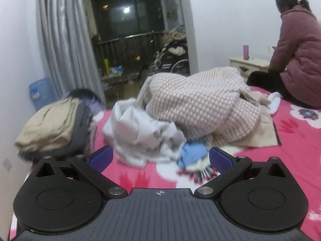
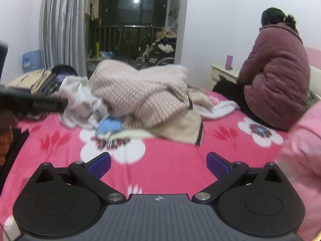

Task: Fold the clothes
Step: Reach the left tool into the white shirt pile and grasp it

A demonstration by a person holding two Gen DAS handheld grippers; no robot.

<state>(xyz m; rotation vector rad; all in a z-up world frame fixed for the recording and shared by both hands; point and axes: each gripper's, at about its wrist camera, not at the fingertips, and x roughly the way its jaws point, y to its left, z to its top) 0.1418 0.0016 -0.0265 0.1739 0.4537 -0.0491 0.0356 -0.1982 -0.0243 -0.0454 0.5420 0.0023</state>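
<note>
A heap of unfolded clothes lies on the pink floral bedspread [image 1: 297, 140] [image 2: 170, 156]. On top sits a pink-and-white checked knit garment [image 1: 200, 102] [image 2: 138, 88], with a crumpled white garment [image 1: 140, 132] [image 2: 80, 100] to its left and a small light-blue piece [image 1: 192, 152] [image 2: 110, 125] in front. My left gripper [image 1: 160, 158] hangs open just short of the white and blue pieces, nothing between its blue pads. My right gripper [image 2: 158, 163] is open over bare bedspread, well short of the heap. The left gripper's dark body [image 2: 34, 104] juts in from the left of the right wrist view.
A beige and grey clothes stack [image 1: 54, 126] [image 2: 30, 80] sits at the bed's left edge. A person in a mauve padded coat [image 1: 299, 54] [image 2: 276, 76] sits on the bed's far right, back turned. A pink sleeve [image 2: 305, 160] fills the right edge. Nightstand [image 1: 248, 64], curtain [image 1: 64, 40] behind.
</note>
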